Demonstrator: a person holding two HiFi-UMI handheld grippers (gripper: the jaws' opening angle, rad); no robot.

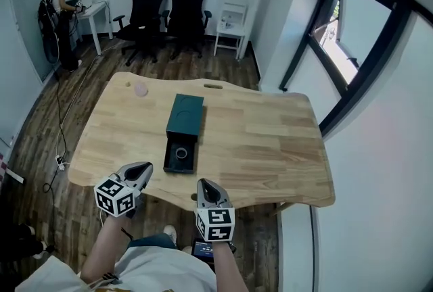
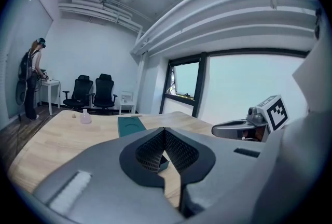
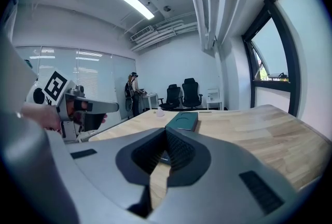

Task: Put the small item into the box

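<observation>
Now, left gripper [image 1: 145,167] and right gripper [image 1: 205,184], jaws together, empty, near the box [image 1: 191,163].

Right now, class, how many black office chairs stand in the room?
2. One black office chair stands past the wooden table's far edge; the other is beside it, nearer the white chair.

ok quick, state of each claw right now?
Left claw: closed, holding nothing.
Right claw: closed, holding nothing.
</observation>
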